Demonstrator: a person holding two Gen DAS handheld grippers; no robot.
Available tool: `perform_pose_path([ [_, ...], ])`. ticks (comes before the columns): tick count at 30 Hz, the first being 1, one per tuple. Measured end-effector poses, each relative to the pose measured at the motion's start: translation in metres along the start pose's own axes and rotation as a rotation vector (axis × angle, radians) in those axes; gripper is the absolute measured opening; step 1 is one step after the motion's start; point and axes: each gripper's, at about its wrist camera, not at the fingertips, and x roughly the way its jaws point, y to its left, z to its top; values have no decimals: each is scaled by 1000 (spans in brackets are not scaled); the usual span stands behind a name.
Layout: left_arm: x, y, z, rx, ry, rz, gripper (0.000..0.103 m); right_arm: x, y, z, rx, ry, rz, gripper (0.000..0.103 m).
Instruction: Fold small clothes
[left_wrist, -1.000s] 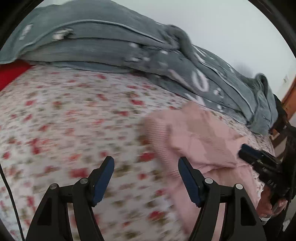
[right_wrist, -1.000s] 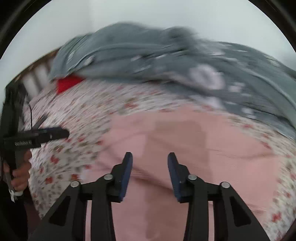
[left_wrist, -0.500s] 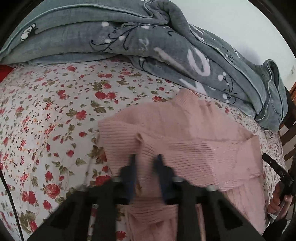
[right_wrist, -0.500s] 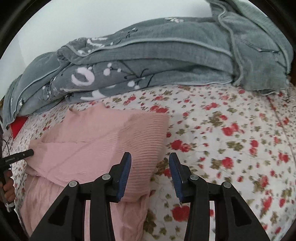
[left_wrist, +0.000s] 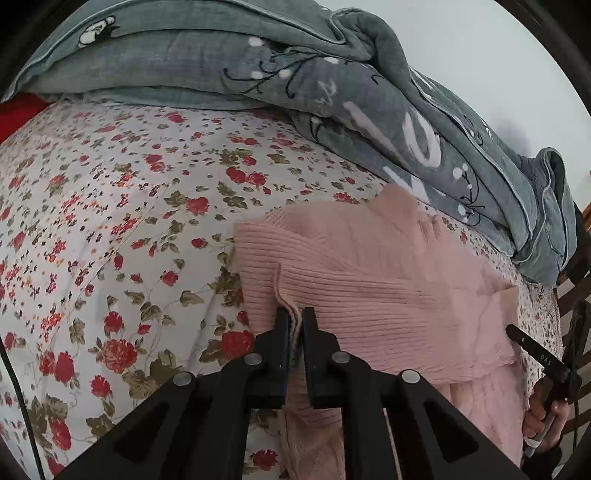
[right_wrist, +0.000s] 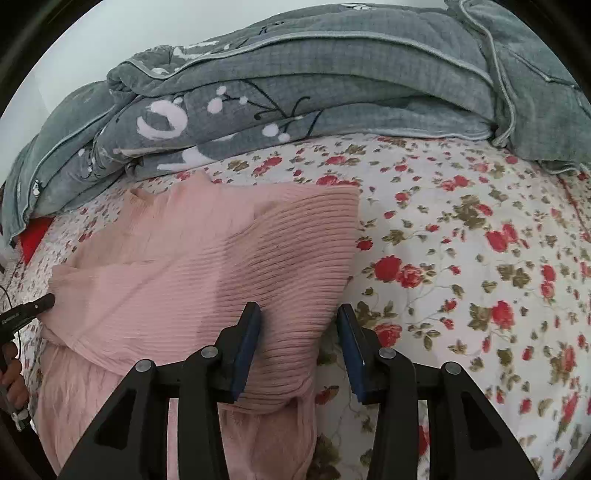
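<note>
Left gripper (left_wrist: 295, 325) fingers pinching pink sweater (left_wrist: 369, 280) fold; only right view shows right gripper (right_wrist: 299, 350) fingers spread.

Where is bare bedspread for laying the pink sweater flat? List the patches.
Bare floral bedspread lies left of the pink ribbed sweater, below the grey quilted blanket. Another patch lies to its right. The back edge is crowded by the blanket; left gripper pinches the sweater.

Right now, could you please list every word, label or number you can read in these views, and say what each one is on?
"DAS" on the right tongs, seen from the left wrist view.
Large white letters on the grey blanket: folded over, not readable as a word.
Small white label on the left tongs: too blurred to read.
</note>
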Motion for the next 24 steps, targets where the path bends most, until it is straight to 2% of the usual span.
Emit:
perform_pose_path([
  [2, -6, -1, -2, -5, 1, 22, 30, -14, 4, -2, -2, -30, -24, 41],
  [3, -13, -1, -5, -1, -7, 49, 46, -22, 6, -5, -7, -48, -30, 41],
  [4, -19, -1, -8, 7, -20, 58, 55, -29, 8, -8, -13, -61, -33, 42],
  [7, -38, -4, -21, 27, -52, 56, 56, -56, 15, -25, -53, -82, -55, 42],
  [11, -63, -13, -46, 60, -53, 48, 56, -95, 23, -53, -104, -118, -100, 47],
  [13, -74, -19, -59, 84, -64, 46, 56, -116, 24, -71, -122, -122, -79, 47],
  [16, -96, -23, -83, 95, -98, 57, 56, -139, 25, -100, -110, -145, -111, 47],
  [20, -119, -18, -116, 68, -93, 29, 55, -167, 19, -144, -88, -135, -82, 47],
  [24, -134, -23, -149, 112, -60, 23, 54, -184, 16, -186, -68, -123, -56, 47],
])
